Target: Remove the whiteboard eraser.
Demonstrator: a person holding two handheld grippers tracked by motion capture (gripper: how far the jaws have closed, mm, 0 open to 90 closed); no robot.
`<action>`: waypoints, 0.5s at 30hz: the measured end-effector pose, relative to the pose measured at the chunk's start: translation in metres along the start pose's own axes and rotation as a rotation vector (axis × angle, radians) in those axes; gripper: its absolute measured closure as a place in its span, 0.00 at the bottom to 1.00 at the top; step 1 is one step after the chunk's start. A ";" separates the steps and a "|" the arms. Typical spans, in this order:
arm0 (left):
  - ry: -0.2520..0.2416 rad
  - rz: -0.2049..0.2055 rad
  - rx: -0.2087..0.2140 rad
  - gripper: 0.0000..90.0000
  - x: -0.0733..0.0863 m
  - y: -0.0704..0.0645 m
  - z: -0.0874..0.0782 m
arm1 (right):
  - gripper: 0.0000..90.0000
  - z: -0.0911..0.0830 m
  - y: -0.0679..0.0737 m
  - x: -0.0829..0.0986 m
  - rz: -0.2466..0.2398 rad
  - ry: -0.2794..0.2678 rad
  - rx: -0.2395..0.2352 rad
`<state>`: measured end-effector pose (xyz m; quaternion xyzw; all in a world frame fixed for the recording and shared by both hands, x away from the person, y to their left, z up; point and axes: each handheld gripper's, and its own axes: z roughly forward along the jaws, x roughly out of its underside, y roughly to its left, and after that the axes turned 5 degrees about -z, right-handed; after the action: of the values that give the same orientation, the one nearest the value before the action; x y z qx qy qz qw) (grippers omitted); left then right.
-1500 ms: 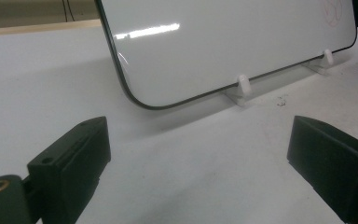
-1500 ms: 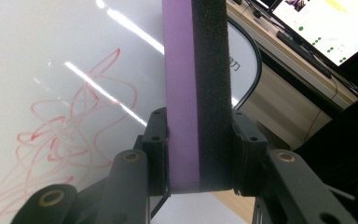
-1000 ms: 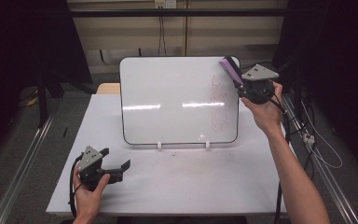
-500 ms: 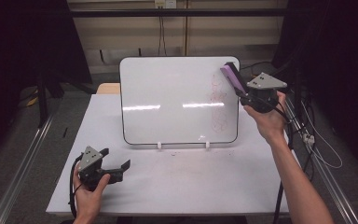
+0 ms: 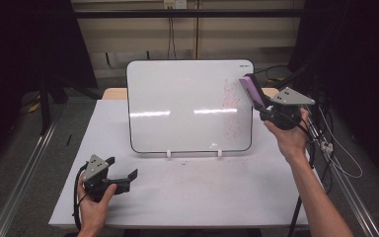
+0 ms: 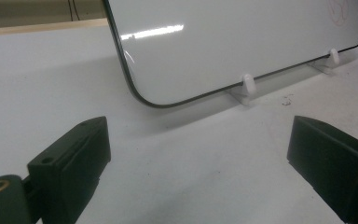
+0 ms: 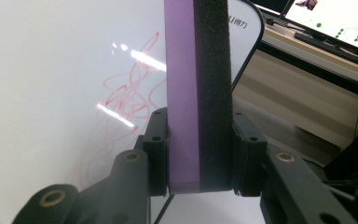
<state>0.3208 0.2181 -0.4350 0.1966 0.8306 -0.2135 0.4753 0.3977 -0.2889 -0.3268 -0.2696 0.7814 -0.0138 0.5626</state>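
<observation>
Two-layer eraser (image 7: pixel 196 93) (purple, black) between jaws

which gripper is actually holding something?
The right gripper: its jaws are clamped on the purple-and-black foam eraser by the whiteboard. The left gripper is open, holding nothing.

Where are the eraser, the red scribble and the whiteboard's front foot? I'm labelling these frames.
eraser (image 7: pixel 196 93): right gripper view, its purple-and-black edge.
red scribble (image 5: pixel 232 111): high view, middle of the marks.
whiteboard foot (image 6: pixel 247 85): left gripper view, white clip's upright.
</observation>
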 end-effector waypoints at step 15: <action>-0.013 0.003 0.004 0.06 0.000 0.000 -0.004 | 0.72 -0.008 0.022 0.013 0.054 -0.060 -0.088</action>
<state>0.3179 0.2207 -0.4331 0.1971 0.8268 -0.2157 0.4806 0.3786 -0.2784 -0.3417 -0.2732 0.7710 0.0436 0.5736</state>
